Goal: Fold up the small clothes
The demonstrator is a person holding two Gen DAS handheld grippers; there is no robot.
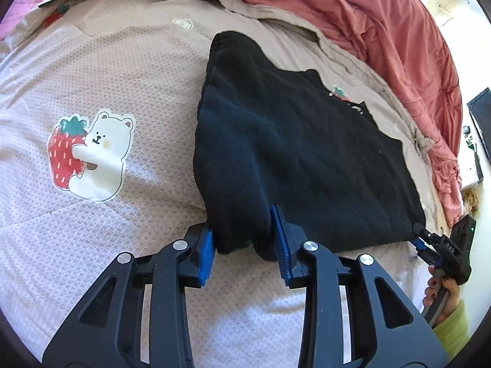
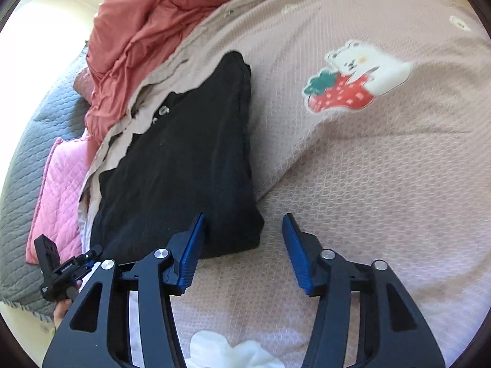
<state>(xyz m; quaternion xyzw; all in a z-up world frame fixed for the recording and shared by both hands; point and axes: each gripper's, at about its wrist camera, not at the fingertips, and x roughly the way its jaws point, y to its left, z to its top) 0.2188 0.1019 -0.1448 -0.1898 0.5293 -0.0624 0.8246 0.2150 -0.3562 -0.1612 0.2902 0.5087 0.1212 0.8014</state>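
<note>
A black knit garment (image 1: 291, 141) lies folded flat on the beige bedspread, with a white printed mark near its far edge. In the left wrist view my left gripper (image 1: 245, 239) is shut on the garment's near corner, and bunched cloth fills the gap between its blue pads (image 1: 207, 245). In the right wrist view the garment (image 2: 184, 153) reaches down to my right gripper (image 2: 244, 236), which stands open. Its left finger touches the other near corner; its right finger is clear of the cloth. Each gripper also shows small in the other's view: the right gripper (image 1: 419, 234) and the left gripper (image 2: 92, 253).
The bedspread (image 1: 92, 230) carries a bear-and-strawberry print (image 1: 89, 153). A crumpled salmon blanket (image 1: 383, 30) lies past the garment. A pink quilted cushion (image 2: 58, 190) and a grey quilt (image 2: 24, 159) lie beside it. White cloth (image 2: 233, 352) sits under my right gripper. A green sleeve (image 1: 451, 325) shows.
</note>
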